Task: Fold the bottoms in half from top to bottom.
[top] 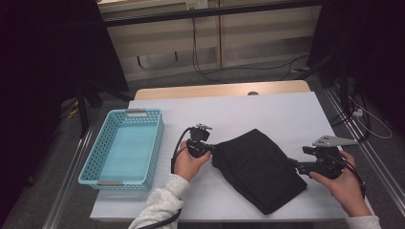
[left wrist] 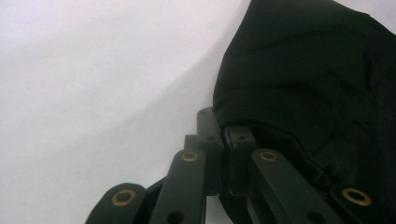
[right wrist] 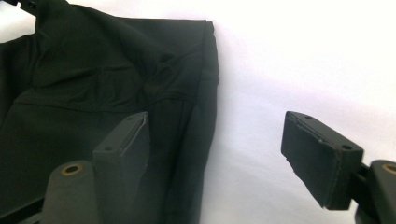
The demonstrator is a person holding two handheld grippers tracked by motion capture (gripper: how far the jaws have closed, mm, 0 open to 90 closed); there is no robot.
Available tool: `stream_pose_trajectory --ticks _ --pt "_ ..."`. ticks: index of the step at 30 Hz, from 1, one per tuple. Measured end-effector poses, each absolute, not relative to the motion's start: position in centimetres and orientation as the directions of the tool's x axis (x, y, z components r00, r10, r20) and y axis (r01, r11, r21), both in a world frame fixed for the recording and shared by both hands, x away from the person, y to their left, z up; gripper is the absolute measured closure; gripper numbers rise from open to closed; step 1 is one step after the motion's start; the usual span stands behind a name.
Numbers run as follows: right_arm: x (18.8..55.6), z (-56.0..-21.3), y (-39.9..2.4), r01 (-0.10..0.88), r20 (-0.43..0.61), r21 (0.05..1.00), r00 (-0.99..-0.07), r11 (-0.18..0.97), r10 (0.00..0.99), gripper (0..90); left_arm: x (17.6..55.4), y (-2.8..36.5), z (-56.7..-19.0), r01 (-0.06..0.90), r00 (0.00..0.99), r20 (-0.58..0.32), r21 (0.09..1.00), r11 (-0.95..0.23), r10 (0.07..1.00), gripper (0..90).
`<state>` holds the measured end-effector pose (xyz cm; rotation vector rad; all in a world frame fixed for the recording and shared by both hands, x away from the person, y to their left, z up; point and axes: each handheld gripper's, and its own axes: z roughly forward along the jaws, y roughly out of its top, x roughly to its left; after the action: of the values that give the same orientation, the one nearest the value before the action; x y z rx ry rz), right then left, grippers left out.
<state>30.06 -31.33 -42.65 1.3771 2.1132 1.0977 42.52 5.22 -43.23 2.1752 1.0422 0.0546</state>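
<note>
Black folded cloth garment (top: 260,169) is pinched at its edge by the closed left gripper (top: 213,148); the right gripper (top: 295,164), jaws spread at its opposite edge, should be closed on fabric before lifting toward the turquoise plastic basket (top: 153,157)

turquoise basket (top: 125,145) at left on white table (top: 286,109), cables (top: 210,71) on floor behind.

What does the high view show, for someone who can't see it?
A person's left tongs pinch the edge of a folded black cloth on a white table, while the right tongs sit open at its other side. A turquoise basket stands left.
</note>
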Motion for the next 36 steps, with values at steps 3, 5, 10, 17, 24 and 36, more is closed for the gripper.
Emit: stream_pose_trajectory --ticks 3,5,10,17,24,36 --pt "30.1 -42.7 -31.3 0.591 0.092 0.778 -0.443 0.213 0.892 23.8 42.8 5.5 -43.1 0.668 0.67 -0.257 0.618 -0.415 0.696 87.0" --pt "30.1 -42.8 -31.1 0.592 0.089 0.775 -0.446 0.219 0.891 24.4 42.9 5.6 -43.2 0.668 0.67 -0.256 0.618 -0.415 0.696 86.5" --pt "30.1 -43.1 -30.3 0.591 0.089 0.77 -0.473 0.241 0.877 30.3 43.0 5.9 -43.7 0.67 0.667 -0.258 0.618 -0.411 0.699 84.8" --pt "30.2 -43.2 -29.8 0.587 0.084 0.769 -0.486 0.254 0.87 29.9 42.5 6.7 -44.0 0.671 0.651 -0.243 0.627 -0.396 0.719 65.7" --pt "30.1 -43.2 -30.0 0.59 0.093 0.77 -0.482 0.244 0.871 29.8 41.8 7.8 -44.9 0.696 0.631 -0.268 0.61 -0.378 0.728 56.2" --pt "30.0 -43.2 -29.4 0.588 0.088 0.768 -0.491 0.255 0.866 29.3 39.3 6.2 -45.0 0.677 0.654 -0.229 0.603 -0.422 0.721 74.1"
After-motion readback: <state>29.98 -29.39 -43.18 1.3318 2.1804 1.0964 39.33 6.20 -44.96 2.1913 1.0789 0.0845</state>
